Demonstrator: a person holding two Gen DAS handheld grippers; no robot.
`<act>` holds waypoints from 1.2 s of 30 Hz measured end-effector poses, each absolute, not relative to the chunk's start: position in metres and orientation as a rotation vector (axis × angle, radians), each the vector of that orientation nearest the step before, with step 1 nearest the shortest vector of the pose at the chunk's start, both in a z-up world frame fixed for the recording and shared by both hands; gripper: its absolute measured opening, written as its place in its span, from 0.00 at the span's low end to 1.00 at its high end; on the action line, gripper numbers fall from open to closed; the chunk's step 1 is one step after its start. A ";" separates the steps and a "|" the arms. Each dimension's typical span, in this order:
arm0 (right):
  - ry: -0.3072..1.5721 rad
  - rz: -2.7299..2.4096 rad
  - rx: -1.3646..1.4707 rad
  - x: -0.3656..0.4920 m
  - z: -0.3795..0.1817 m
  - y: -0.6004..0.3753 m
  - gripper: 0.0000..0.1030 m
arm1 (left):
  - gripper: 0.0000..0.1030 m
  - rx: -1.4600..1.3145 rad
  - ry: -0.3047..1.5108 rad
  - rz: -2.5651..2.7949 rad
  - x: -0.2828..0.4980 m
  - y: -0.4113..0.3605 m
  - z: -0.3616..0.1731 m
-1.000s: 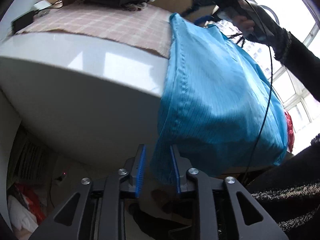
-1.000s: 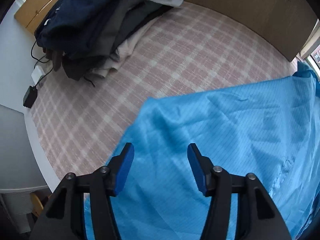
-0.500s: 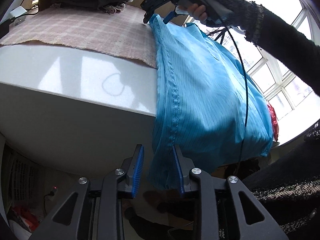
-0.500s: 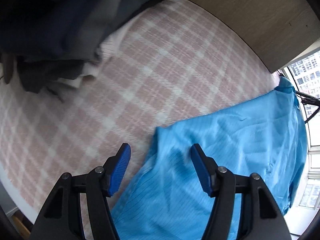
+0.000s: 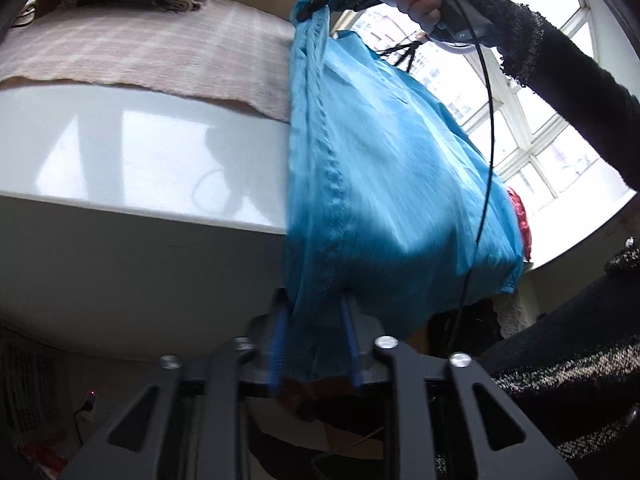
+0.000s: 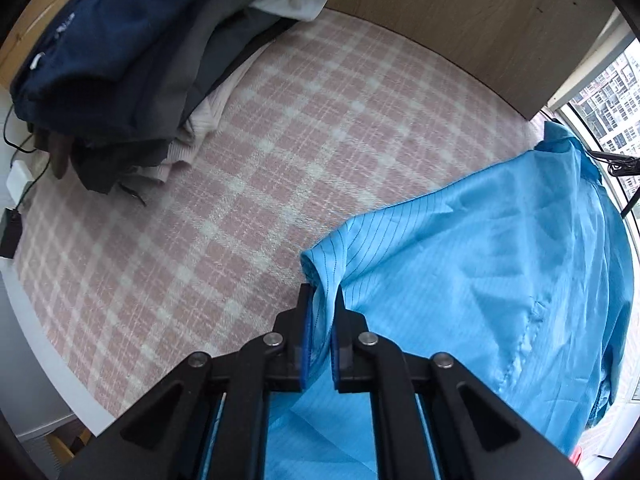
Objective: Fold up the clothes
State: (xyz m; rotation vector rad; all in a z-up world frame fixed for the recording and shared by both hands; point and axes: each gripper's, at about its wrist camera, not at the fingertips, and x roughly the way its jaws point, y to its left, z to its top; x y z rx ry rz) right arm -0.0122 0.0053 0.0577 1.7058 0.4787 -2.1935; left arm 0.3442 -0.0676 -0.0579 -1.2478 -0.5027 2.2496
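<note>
Blue shirt hangs off the table edge, top end up over the pink plaid cloth. Left gripper clenched on its lower hem. Right gripper closing, pads pinching the shirt's upper corner. Clothes pile sits at the back, well apart.

Black hand-held grippers, dark knitted sleeves

Each gripper has black angular arms with triangular cutouts, silver screws and blue pads; a black cable trails past a speckled black sleeve.
</note>
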 end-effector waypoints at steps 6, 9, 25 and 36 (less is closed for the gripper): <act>0.423 -2.193 1.637 -0.013 0.079 0.020 0.06 | 0.01 -1.203 -0.462 2.261 0.355 -0.067 -0.032; 0.365 -2.190 1.607 -0.020 0.093 0.045 0.06 | 0.01 -1.151 -0.402 2.301 0.365 -0.053 0.000; 0.032 -2.211 1.572 -0.037 0.102 0.247 0.05 | 0.01 -1.069 -0.079 2.233 0.367 0.156 0.078; 0.106 -2.139 1.726 -0.054 0.023 0.279 0.14 | 0.02 -1.312 -0.126 2.150 0.350 0.217 0.032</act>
